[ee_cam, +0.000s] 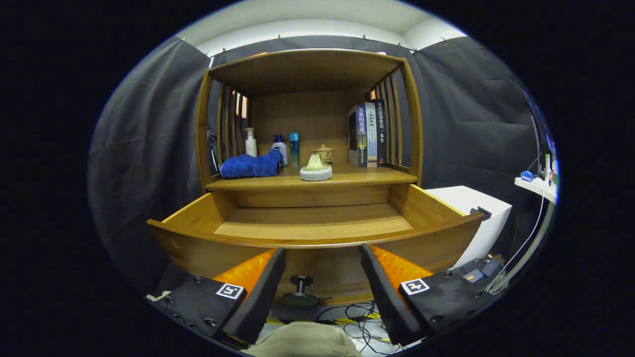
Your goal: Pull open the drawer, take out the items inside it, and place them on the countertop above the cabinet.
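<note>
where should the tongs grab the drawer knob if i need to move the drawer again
Grip the small dark round knob on the wooden drawer front, coming straight from the front. It sticks out on a thin stem with a wider cap, between and just ahead of the open tongs, so the fingers can close behind the cap.

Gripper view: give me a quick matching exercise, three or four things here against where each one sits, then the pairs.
Things:
1. blue towel
2. books
3. drawer knob
4. drawer

Places or states:
A. upright at the shelf's right end
B. pulled open, nothing visible on its floor
C. lying at the shelf's left end, in front of the bottles
D. between the fingers of the open gripper, untouched

Pairs: 1-C, 2-A, 3-D, 4-B
</note>
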{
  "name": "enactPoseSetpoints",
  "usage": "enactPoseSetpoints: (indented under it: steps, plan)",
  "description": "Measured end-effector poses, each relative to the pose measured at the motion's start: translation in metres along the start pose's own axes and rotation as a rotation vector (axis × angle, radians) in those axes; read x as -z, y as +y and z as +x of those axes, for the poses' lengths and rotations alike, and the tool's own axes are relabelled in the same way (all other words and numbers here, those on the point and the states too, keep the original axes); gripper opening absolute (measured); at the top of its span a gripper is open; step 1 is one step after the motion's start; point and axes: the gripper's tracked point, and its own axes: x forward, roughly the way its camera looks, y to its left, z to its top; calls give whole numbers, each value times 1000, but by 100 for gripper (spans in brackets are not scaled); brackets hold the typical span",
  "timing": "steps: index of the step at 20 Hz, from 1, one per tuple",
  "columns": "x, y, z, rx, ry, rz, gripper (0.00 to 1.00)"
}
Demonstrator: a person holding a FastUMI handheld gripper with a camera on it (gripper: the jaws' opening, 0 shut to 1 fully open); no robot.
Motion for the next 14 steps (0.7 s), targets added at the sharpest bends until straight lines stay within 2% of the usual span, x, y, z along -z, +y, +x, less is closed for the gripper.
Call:
enactPoseSetpoints:
  steps: [14]
  plan:
    - [2,6,27,-10,10,-31,98]
